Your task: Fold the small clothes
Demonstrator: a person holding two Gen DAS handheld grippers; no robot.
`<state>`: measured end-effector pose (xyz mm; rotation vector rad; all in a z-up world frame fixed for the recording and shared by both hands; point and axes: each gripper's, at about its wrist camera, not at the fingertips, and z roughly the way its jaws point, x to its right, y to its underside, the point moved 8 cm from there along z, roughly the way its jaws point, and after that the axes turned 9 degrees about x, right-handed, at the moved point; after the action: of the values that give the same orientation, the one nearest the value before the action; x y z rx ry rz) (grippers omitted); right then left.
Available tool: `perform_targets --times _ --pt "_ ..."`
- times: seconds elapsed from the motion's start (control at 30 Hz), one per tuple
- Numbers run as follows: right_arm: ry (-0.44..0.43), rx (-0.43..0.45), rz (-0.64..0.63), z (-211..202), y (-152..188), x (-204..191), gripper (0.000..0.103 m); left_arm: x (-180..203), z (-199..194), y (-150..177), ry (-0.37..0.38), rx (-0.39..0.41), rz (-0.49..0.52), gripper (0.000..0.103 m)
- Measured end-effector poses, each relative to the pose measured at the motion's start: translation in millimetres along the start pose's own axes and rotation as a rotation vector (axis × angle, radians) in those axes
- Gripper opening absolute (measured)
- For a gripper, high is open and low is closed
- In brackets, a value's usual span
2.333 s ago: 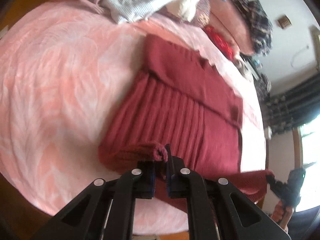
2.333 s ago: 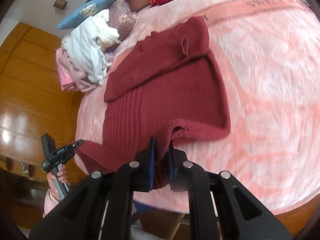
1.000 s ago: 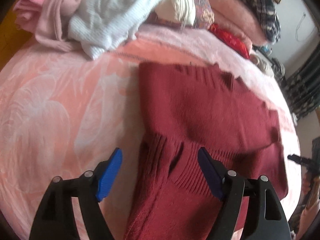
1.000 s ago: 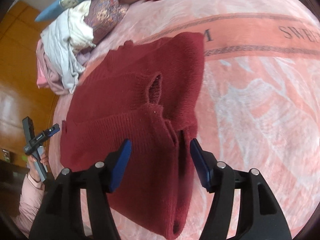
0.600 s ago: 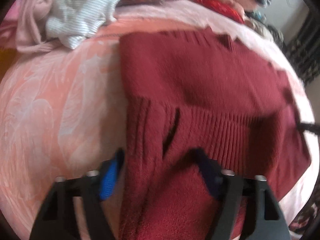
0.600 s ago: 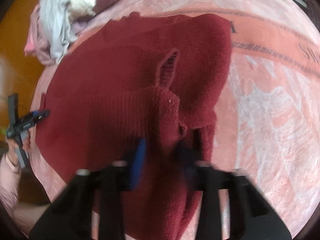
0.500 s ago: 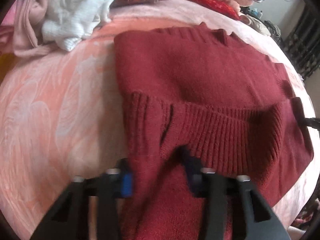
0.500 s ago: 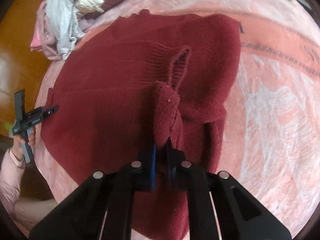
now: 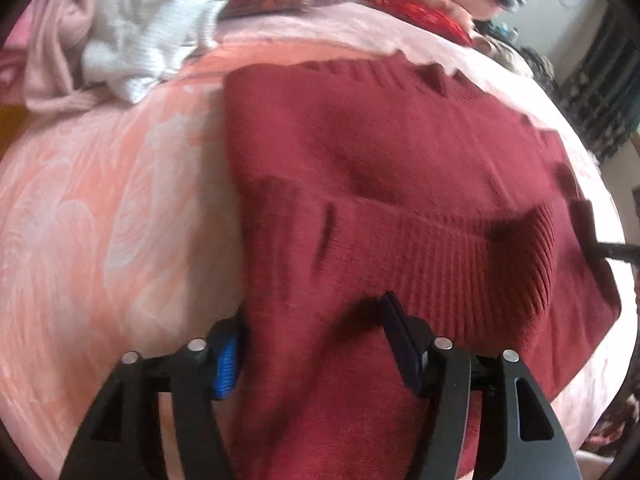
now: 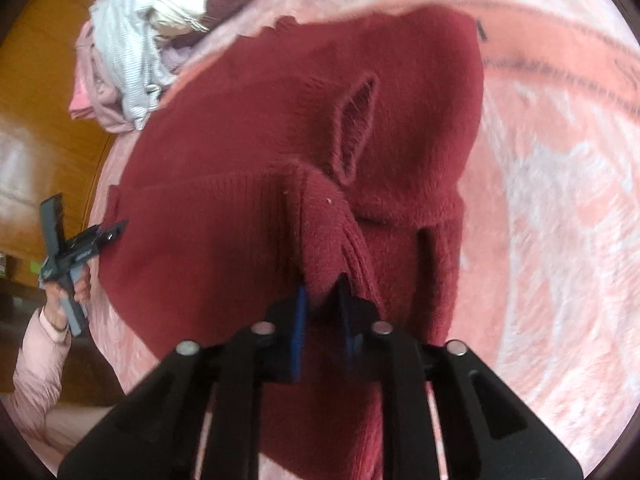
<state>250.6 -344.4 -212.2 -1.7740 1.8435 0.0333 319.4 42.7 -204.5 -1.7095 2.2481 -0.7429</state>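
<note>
Folded upward since the earlier view, the dark red knitted sweater point(image 9: 384, 168) lay doubled on my pink floral bedspread point(image 9: 100, 220). Left gripper point(image 9: 316, 336) had just been opening, jaws wide astride the hem; right gripper point(image 10: 322, 320), also just easing apart, narrowly pinched a fold point(image 10: 328, 232).
</note>
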Motion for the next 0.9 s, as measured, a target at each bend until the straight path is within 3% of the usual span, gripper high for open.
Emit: perform_targets --times 0.03,0.07,0.13,0.2,0.33,0.57,0.9 --pt "0.006 0.000 -0.008 1 0 -2 0.017 5 0 1 -0.025 0.002 0.038 0.059" --pt "-0.001 0.001 -0.017 -2 -1 -5 0.007 7 0 1 -0.035 0.005 0.059 0.054" --pt "-0.034 0.017 -0.023 -11 -2 -10 0.006 11 -5 0 -0.043 0.019 0.080 0.025" --pt "-0.047 0.054 -0.041 -28 -5 -13 0.005 7 -14 -3 -0.040 0.040 0.062 0.014" --pt "-0.105 0.150 0.008 -64 -20 -7 0.005 -1 -37 -14 0.028 0.104 -0.039 0.011" --pt "-0.129 0.247 0.033 -97 -46 -6 0.005 9 -76 -57 0.088 0.262 -0.100 0.011" --pt "-0.116 0.321 0.122 -100 -79 4 0.005 -4 -85 -91 0.080 0.404 -0.220 0.010"
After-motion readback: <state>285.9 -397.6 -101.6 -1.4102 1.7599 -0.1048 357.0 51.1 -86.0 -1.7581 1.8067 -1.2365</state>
